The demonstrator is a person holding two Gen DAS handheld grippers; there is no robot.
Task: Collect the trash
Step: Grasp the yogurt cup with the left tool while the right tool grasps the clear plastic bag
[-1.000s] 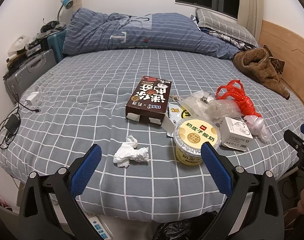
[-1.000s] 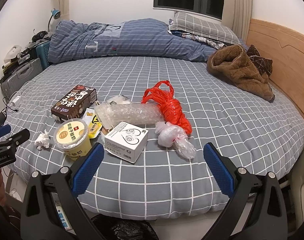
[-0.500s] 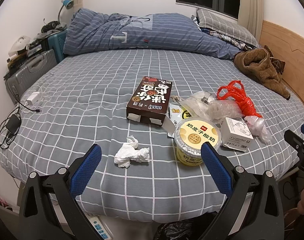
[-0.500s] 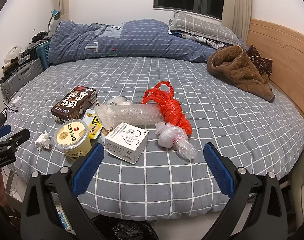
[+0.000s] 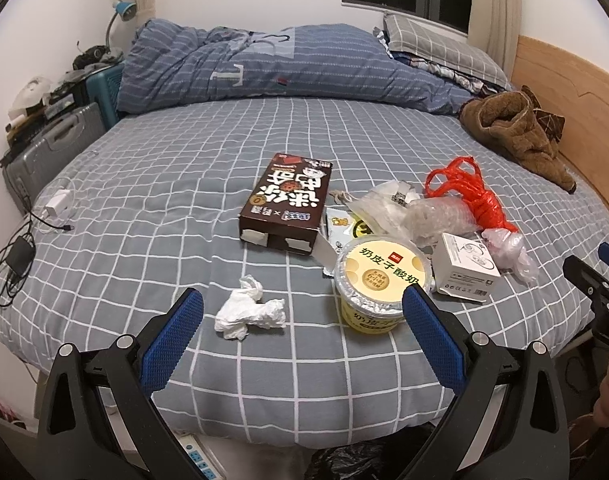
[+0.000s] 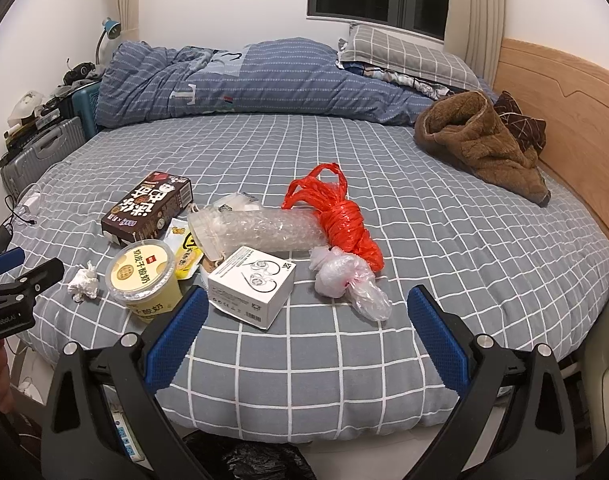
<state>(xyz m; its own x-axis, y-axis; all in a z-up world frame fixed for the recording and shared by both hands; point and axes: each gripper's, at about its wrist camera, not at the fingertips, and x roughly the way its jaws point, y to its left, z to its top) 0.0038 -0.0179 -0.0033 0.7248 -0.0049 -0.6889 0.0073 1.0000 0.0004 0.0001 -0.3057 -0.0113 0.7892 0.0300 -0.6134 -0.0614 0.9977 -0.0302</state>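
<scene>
A: What differs from a second ago?

B: Very little; in the left view the crumpled tissue and yellow yogurt tub sit slightly lower in the frame than before; the trash itself lies as it did.

A: And the hand-held grippers?

B: The left hand-held gripper stands wide apart at the bottom of its frame, holding nothing; the tissue shows between its blue pads, untouched; the right hand-held gripper is equally spread and empty above the bed.

A: Where is the trash?

B: Centre of the frame; brown box, bubble wrap roll, white box, red bag, clear bag, clustered together on the checked sheet.
</scene>
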